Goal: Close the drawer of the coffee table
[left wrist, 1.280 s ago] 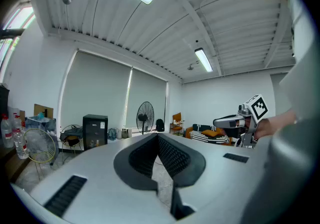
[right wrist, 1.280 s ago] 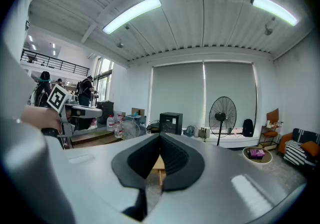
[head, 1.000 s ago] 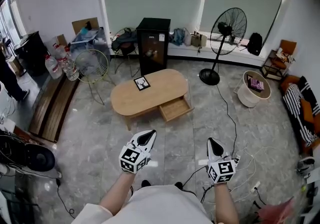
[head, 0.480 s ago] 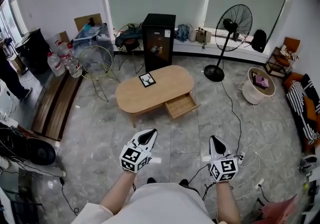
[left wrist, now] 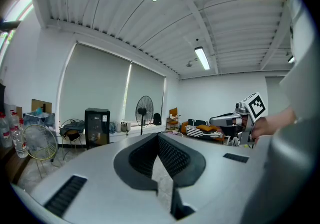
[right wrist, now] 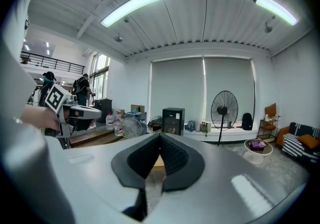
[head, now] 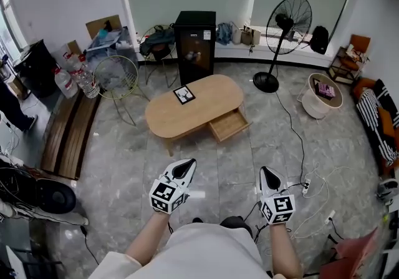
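While the drawer (head: pixel 229 125) stands pulled out of the counter (head: pixel 215 102) at its near right end, it lies well ahead across the floor, between both hands. Left hand-held gripper (head: pixel 186 164) and right hand-held gripper (head: pixel 267 173): jaws pressed together, empty. Right seems marginally nearer. Push axis runs diagonally, away and leftward.

Cam shifted: coffee table (head: pixel 206 106) & drawer (head: pixel 229 125) now further R.
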A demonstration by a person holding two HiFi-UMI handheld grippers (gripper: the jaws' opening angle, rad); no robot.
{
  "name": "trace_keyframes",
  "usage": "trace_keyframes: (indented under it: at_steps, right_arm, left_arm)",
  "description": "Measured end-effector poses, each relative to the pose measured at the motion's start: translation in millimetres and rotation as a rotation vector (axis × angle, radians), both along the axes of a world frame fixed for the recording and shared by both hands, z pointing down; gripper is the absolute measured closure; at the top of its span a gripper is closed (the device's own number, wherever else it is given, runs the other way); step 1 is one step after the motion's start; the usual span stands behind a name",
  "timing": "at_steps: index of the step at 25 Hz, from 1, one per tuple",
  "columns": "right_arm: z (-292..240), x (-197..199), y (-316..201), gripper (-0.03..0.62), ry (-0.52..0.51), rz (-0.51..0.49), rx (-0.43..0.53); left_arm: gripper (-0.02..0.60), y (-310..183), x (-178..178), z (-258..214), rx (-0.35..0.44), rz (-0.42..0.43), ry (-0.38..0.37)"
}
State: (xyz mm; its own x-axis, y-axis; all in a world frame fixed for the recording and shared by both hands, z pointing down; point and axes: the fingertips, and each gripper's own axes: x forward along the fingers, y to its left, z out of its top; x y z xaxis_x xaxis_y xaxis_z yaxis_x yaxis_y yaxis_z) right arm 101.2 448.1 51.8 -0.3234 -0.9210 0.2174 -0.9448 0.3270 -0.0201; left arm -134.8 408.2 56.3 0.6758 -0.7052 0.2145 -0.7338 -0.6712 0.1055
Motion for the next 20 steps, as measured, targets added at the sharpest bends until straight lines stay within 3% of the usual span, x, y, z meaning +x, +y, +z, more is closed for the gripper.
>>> trace_keyframes:
  at_steps: [9,20]
  right_arm:
    - [9,-17,-2,0.583,0.009,0.008,-0.027]
    - [34,1,-49,0.583,-0.023,-0.012,-0.073]
  left_arm:
    - [0.575,-4,-26,11,-0.027,-0.011,0.006]
    - [0.575,-41,-15,21,-0.043,-0.054,-0.006]
